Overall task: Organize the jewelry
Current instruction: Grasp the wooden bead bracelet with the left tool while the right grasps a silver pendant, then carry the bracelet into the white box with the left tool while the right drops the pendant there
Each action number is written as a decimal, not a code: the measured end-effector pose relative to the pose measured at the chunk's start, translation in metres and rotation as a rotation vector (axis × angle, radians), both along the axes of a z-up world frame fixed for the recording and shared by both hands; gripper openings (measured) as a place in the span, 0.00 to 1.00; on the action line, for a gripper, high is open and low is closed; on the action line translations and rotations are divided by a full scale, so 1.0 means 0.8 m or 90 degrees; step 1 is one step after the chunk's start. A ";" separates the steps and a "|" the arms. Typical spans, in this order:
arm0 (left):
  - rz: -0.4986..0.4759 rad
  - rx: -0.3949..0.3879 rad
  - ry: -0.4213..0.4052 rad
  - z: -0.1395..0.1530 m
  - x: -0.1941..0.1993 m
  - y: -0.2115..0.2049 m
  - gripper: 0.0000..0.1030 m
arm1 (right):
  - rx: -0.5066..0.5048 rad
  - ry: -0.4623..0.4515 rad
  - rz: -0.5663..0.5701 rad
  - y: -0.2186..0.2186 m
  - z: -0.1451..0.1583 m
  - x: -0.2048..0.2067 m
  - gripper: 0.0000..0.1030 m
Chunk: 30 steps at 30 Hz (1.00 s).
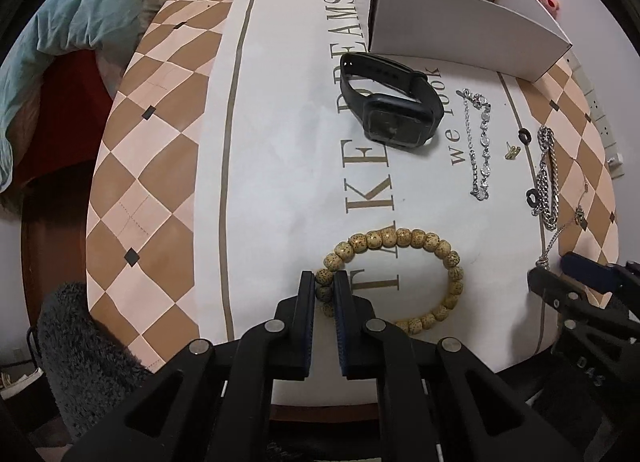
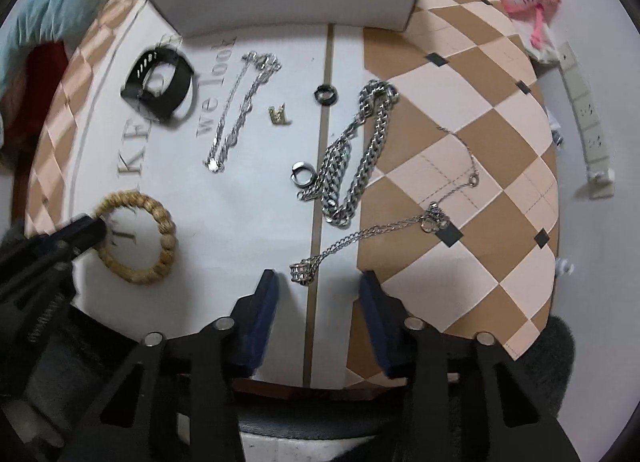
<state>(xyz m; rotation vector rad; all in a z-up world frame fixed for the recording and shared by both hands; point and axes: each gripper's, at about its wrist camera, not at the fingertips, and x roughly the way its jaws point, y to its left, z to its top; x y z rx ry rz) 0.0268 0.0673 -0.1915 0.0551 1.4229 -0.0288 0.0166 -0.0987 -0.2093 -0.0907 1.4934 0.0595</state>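
Tan speckled wooden bead bracelet lies flat on the near part of the tabletop; my left claw is pinching its left side bead-on, probably so the loop lifts in one piece; right claw sits spread around the thin silver pendant chain; the white cardboard box waits open at the far edge, likely where it all goes.
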 end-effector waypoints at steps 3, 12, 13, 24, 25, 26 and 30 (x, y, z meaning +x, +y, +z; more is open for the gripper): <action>-0.002 -0.004 -0.009 0.003 -0.016 0.009 0.07 | -0.002 -0.006 0.009 0.010 0.003 -0.004 0.10; -0.005 -0.038 -0.037 0.036 -0.020 0.021 0.07 | 0.044 -0.054 -0.018 0.000 0.051 -0.021 0.10; -0.006 -0.044 -0.042 0.043 -0.021 0.021 0.07 | 0.049 -0.063 -0.020 -0.003 0.060 -0.022 0.10; -0.037 -0.127 -0.099 0.136 -0.003 -0.044 0.07 | 0.106 -0.147 -0.001 -0.053 0.167 0.001 0.09; -0.043 -0.133 -0.107 0.147 0.000 -0.047 0.07 | 0.108 -0.156 0.007 -0.052 0.177 0.004 0.09; -0.048 -0.138 -0.113 0.155 0.003 -0.049 0.07 | 0.109 -0.164 0.013 -0.052 0.186 0.007 0.09; -0.060 -0.154 -0.145 0.189 0.024 -0.054 0.07 | 0.120 -0.204 0.034 -0.046 0.227 0.028 0.09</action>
